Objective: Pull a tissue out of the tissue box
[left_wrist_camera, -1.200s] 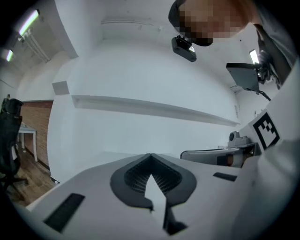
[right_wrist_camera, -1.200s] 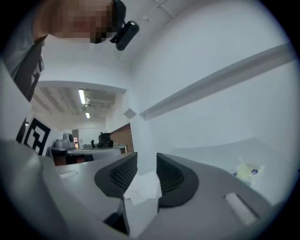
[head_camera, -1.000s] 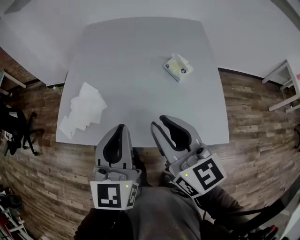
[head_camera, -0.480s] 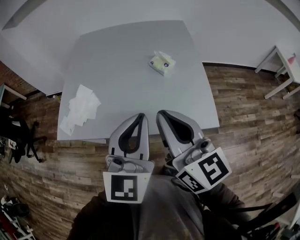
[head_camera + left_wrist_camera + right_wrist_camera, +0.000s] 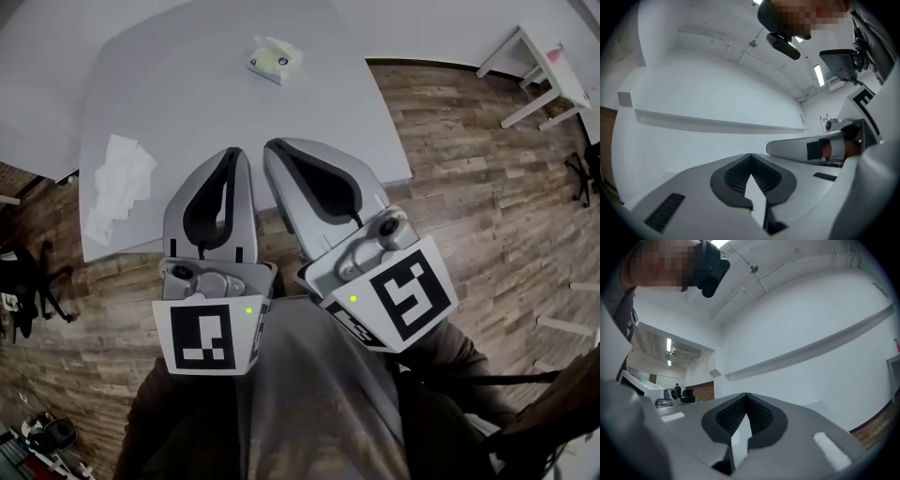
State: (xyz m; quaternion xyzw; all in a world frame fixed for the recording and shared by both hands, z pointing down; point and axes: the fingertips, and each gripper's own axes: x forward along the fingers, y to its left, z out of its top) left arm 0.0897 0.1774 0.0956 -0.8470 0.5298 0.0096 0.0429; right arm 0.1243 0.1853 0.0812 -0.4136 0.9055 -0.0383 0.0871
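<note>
Head view puts both of my jaws low in the frame, held close to my body with their tips just over the near edge of the surface (image 5: 187, 84). The left gripper (image 5: 234, 153) is closed tip to tip, and the left gripper view confirms it: the ribbed pads meet at the front and nothing sits between them. The right gripper (image 5: 270, 148) is closed in the same way and is just as empty in its own view. Both gripper views look level at white wall and ceiling, so neither shows the surface or anything on it. The tissue box (image 5: 275, 59) stands well apart from both jaws, on the far part of the surface. It lies almost straight ahead of my right jaws and ahead and to the right of my left jaws. It sits skewed to the edges of the surface, and a pale tuft seems to stand up from its top, though that is too small to be sure of. A loose heap of tissues (image 5: 117, 178) lies off to the left, nearer my left jaws. I judge the right hand the nearer one for the pull: it must go forward and tip down, and its jaws must part before they can pinch the tuft.
</note>
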